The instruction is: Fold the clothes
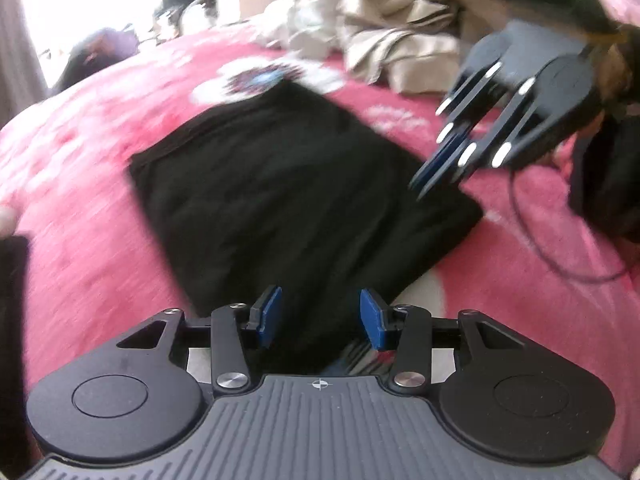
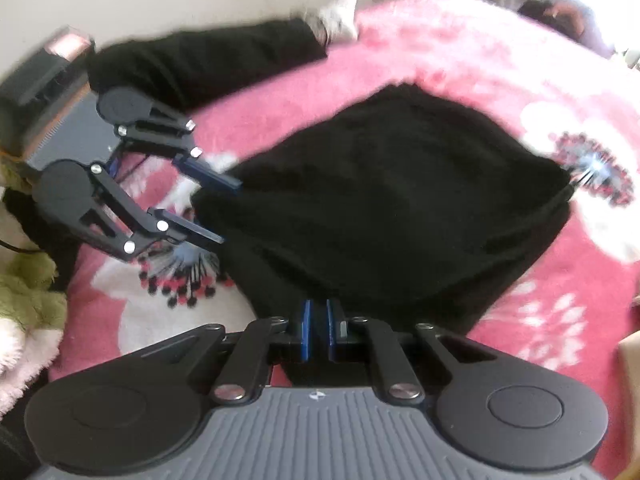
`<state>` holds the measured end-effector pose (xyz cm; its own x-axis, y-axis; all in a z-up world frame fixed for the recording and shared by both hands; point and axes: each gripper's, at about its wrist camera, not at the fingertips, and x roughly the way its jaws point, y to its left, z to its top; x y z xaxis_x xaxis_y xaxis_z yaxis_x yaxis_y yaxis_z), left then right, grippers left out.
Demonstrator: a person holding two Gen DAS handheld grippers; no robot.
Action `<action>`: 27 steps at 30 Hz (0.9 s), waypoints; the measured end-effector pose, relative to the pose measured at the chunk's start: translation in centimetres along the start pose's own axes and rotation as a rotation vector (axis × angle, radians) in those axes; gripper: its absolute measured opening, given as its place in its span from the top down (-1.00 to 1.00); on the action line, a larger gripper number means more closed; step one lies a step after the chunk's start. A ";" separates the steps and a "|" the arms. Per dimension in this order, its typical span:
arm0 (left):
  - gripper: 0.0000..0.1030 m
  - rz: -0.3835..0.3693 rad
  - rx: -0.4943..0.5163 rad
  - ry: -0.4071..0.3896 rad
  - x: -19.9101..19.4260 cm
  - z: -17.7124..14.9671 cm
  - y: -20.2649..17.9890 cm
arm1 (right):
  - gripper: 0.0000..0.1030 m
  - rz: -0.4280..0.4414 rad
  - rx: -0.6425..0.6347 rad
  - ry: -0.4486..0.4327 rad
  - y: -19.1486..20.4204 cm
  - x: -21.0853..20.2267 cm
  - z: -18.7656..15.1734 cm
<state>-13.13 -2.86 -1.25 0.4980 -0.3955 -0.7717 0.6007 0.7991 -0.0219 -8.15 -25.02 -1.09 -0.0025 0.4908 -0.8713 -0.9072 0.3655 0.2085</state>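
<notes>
A black garment lies folded into a rough rectangle on a pink flowered blanket. My left gripper hovers at its near edge, open, with nothing between the blue pads. In the right wrist view the left gripper stands open at the left edge of the garment. My right gripper has its pads nearly together at the garment's near edge and seems to pinch the cloth. From the left wrist view, the right gripper comes in over the garment's right side, blurred.
A heap of beige clothes lies at the blanket's far side. A person's leg in black trousers with a pale sock rests on the bed. A thin cable trails over the blanket. A green plush fabric lies at the left.
</notes>
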 end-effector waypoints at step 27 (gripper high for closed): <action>0.13 -0.097 0.015 -0.011 0.7 -1.0 -3.2 | 0.79 0.004 -0.004 -0.005 0.6 -0.5 1.2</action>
<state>-15.35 -5.21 -2.36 0.4440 -0.4759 -0.7592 0.6555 0.7502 -0.0869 -8.18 -24.11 0.05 -0.0037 0.4959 -0.8684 -0.9090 0.3603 0.2097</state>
